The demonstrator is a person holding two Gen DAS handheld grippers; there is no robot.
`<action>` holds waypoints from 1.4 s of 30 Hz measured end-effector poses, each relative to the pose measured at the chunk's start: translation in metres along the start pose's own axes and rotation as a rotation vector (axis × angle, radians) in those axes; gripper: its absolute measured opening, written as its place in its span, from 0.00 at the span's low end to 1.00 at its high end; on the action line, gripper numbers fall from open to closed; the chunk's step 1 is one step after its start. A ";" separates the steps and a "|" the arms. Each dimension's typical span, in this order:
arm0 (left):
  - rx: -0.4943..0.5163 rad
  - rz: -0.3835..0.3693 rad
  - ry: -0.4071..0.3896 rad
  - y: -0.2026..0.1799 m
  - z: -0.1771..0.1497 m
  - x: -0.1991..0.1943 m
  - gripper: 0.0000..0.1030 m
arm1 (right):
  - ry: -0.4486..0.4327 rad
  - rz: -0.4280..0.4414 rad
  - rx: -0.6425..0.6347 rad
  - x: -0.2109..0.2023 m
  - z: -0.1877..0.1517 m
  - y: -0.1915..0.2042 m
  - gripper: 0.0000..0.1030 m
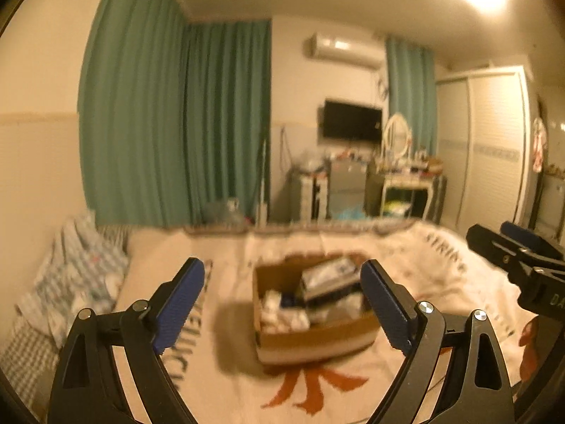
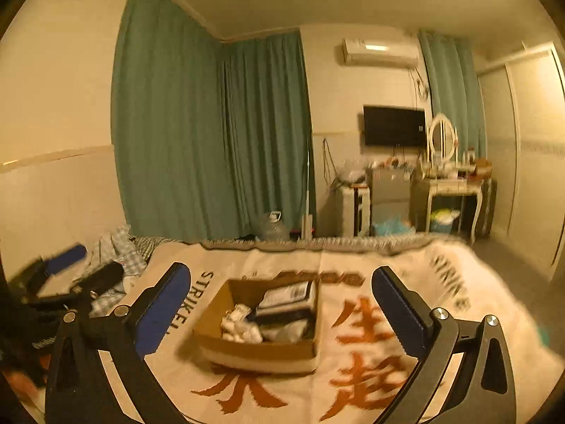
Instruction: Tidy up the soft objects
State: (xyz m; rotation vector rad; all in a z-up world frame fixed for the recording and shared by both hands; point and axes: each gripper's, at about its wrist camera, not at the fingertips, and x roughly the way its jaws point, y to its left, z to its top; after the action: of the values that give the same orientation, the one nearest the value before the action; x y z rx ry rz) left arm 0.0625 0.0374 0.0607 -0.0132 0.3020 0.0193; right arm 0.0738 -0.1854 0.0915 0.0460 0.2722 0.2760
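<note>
An open cardboard box (image 1: 317,339) (image 2: 261,351) sits on a cream blanket (image 1: 226,385) (image 2: 353,385) with orange characters, spread on the bed. It holds white soft items (image 2: 242,328) (image 1: 282,312) at its left and dark and grey packets (image 2: 286,300) (image 1: 328,279) at its right. My left gripper (image 1: 282,304) is open and empty, held above the bed in front of the box. My right gripper (image 2: 280,312) is open and empty, also short of the box. Each gripper shows at the edge of the other's view: the right one (image 1: 501,243), the left one (image 2: 84,265).
Crumpled checked bedding (image 1: 70,282) (image 2: 116,251) lies at the bed's left. Green curtains (image 2: 212,134), a wall television (image 2: 393,125), a dressing table with mirror (image 2: 452,180), a wardrobe (image 1: 494,141) and floor clutter stand beyond the bed's far edge.
</note>
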 end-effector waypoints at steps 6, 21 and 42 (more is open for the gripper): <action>0.052 0.038 0.050 -0.007 -0.036 0.023 0.89 | 0.071 -0.002 0.003 0.032 -0.045 -0.005 1.00; 0.037 0.026 0.059 -0.006 -0.042 0.012 0.89 | 0.107 -0.054 -0.027 0.039 -0.054 -0.008 1.00; 0.021 0.020 0.054 -0.004 -0.041 0.009 0.89 | 0.112 -0.040 -0.047 0.037 -0.056 -0.002 1.00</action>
State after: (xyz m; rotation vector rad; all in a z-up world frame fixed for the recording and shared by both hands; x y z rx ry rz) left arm 0.0590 0.0332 0.0193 0.0101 0.3563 0.0359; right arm 0.0935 -0.1766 0.0273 -0.0210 0.3773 0.2450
